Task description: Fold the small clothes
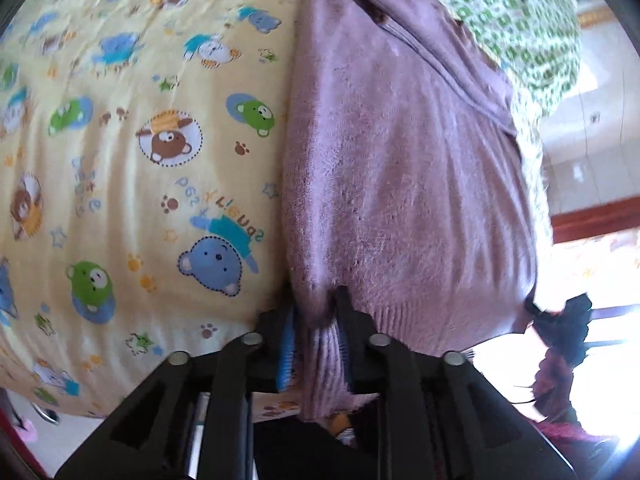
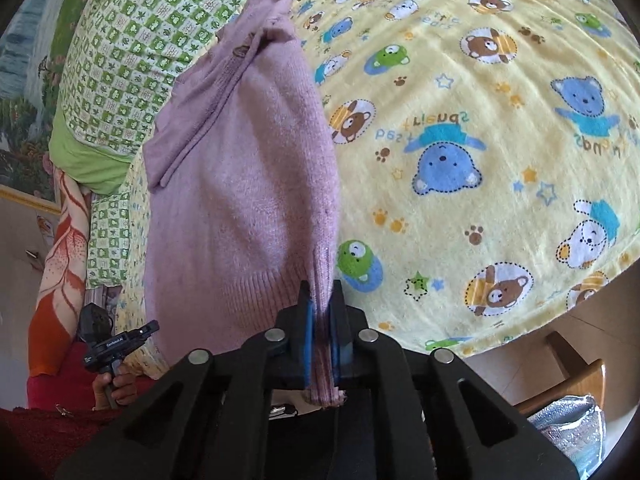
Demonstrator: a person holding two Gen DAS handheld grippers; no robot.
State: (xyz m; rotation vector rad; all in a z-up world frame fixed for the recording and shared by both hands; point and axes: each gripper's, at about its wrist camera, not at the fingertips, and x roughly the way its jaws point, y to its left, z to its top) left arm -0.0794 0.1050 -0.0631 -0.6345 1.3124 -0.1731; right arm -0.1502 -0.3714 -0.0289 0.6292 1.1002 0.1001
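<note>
A small lilac knitted sweater (image 1: 400,184) lies stretched over a yellow bear-print blanket (image 1: 132,168). My left gripper (image 1: 318,320) is shut on one corner of its ribbed hem, the knit bunched between the blue pads. My right gripper (image 2: 320,312) is shut on the other hem corner of the sweater (image 2: 240,184), with the rib hanging out below the jaws. In the right wrist view the left gripper (image 2: 116,344) shows at the lower left in a hand. The sweater's neck end lies far from both grippers, by the green checked pillow (image 2: 132,40).
The yellow blanket (image 2: 480,140) covers the bed to the right of the sweater. The green checked pillow (image 1: 508,12) sits at the head. An orange floral cover (image 2: 60,248) hangs at the bed's side. A wooden chair with a silver bag (image 2: 568,432) stands beside the bed.
</note>
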